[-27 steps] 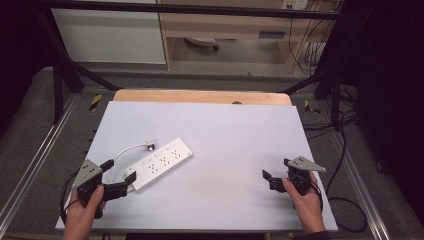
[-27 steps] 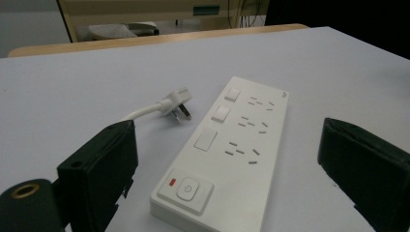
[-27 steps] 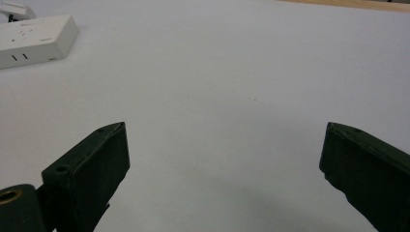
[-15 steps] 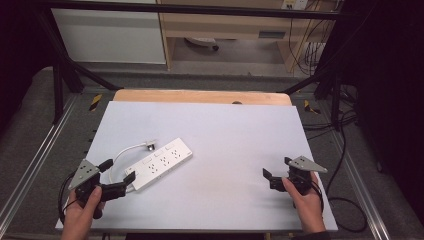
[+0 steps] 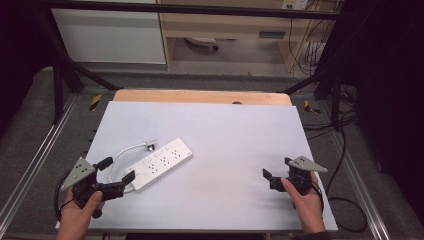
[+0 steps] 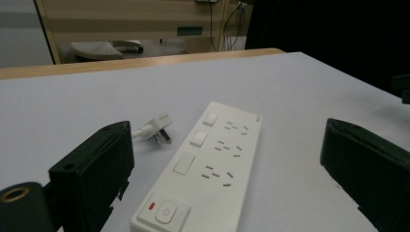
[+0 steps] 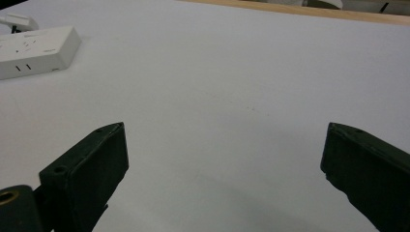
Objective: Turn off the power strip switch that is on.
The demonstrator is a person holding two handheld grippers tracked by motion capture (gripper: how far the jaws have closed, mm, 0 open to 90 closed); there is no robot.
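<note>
We noted the white power strip (image 5: pixel 161 163) lying flat on the pale counter (image 5: pixel 225 130), in its left half, set on a diagonal with the switch end toward the near left. Its white cord (image 5: pixel 122 152) looped out from that near end and curled back to the plug (image 5: pixel 148 145), which lay on the counter just beside the strip's far-left side. In the left gripper view the power strip (image 6: pixel 208 169) ran forward from between the jaws, the red-marked power button nearest the camera and three rows of sockets and rocker switches beyond it; the plug (image 6: pixel 157 129) lay just left of the strip.

We recorded the left gripper (image 5: pixel 116 175) at the near left edge, jaws spread wide and gripping nothing. The strip's near end sat just in front of them, between the two; we could not tell whether the near jaw touched it.

The right gripper (image 5: pixel 276 174) was held over the near right part of the counter, well apart from the strip, jaws likewise spread over bare surface. In the right gripper view, the end of the power strip (image 7: pixel 36 48) showed at the far upper left.
</note>
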